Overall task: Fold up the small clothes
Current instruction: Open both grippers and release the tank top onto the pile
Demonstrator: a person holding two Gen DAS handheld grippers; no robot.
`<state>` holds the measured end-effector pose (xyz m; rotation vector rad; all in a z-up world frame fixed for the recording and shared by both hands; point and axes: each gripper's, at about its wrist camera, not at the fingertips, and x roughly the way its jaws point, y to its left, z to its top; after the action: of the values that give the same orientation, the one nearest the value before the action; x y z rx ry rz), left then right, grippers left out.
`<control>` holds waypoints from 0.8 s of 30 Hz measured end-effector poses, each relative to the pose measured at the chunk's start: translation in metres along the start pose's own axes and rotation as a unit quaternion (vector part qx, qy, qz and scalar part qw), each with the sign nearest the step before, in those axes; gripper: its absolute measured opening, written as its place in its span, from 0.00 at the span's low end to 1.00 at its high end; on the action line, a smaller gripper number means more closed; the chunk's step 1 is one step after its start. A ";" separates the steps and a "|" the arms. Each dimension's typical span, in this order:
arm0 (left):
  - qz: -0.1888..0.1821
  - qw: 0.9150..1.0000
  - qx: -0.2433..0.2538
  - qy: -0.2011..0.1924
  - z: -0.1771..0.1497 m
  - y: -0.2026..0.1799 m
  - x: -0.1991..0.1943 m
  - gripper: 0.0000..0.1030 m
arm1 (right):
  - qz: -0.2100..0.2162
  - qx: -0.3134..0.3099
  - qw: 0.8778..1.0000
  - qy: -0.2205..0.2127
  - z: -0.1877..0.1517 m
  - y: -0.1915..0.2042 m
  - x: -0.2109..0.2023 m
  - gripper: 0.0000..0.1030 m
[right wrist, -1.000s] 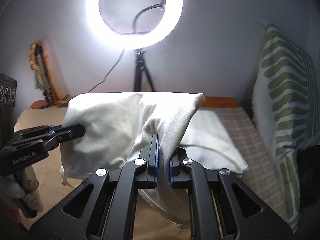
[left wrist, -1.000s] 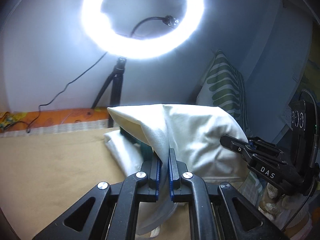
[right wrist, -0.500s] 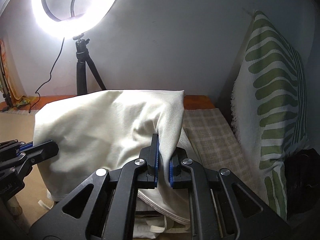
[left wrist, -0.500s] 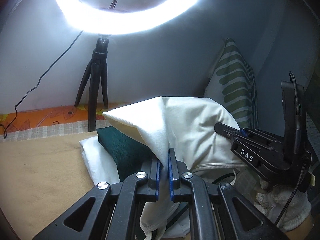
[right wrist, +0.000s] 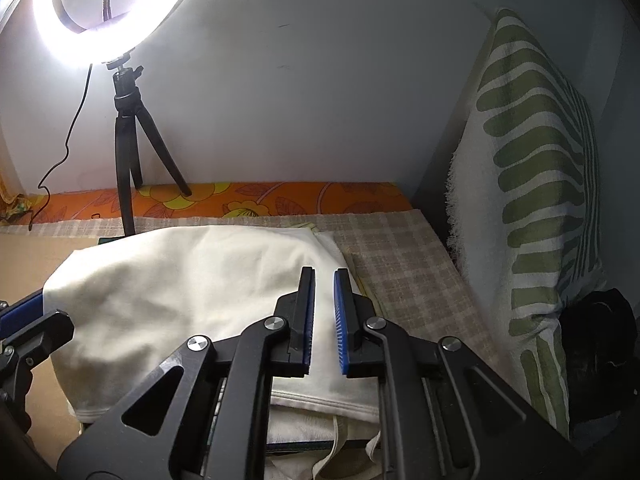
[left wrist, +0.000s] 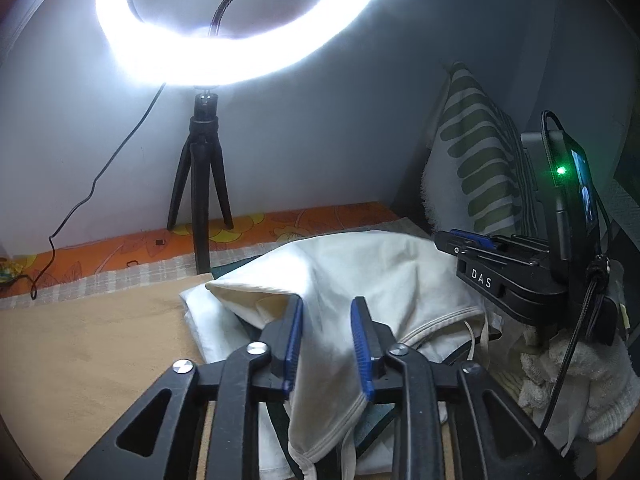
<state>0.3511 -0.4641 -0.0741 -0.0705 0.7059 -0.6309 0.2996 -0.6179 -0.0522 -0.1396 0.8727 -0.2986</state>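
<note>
Both claws stand with jaws apart over the cream cloth (left wrist: pixel 360 280), gripping nothing. Left claw (left wrist: pixel 326 334) has the wider gap; a raised fold of the cloth runs up between its blue pads (left wrist: pixel 294 344), and its left finger touches the fold's open edge, while the hemmed edge hangs down below the jaws. Right claw (right wrist: pixel 324 320) has a narrower gap and sits above the cloth's right side, with the fabric spread out ahead and to the left of it and the hem just under its fingers. The cloth lies draped on a pile of other white and dark green clothes (left wrist: pixel 208 320) on the tan bed cover (left wrist: pixel 80 344). Behind stand a lit ring light (left wrist: pixel 224 52) on a black tripod (left wrist: pixel 200 184), and a green-striped pillow (right wrist: pixel 536 184) leans at the right wall.
</note>
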 end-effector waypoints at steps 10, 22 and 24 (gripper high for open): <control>0.006 1.000 0.008 -0.017 0.004 -0.004 -0.037 0.37 | 0.002 0.008 1.000 -0.019 -0.002 -0.003 -0.039 0.44; 0.014 0.999 0.017 -0.046 0.004 -0.009 -0.129 0.42 | 0.010 0.013 0.999 -0.051 -0.003 0.014 -0.134 0.45; 0.014 0.998 0.020 -0.053 0.002 -0.011 -0.148 0.45 | 0.012 0.012 0.998 -0.056 -0.005 0.020 -0.152 0.48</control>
<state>0.2604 -0.3903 0.0166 -0.0565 0.5912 -0.6090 0.2078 -0.5513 0.0505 -0.1222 0.7596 -0.2772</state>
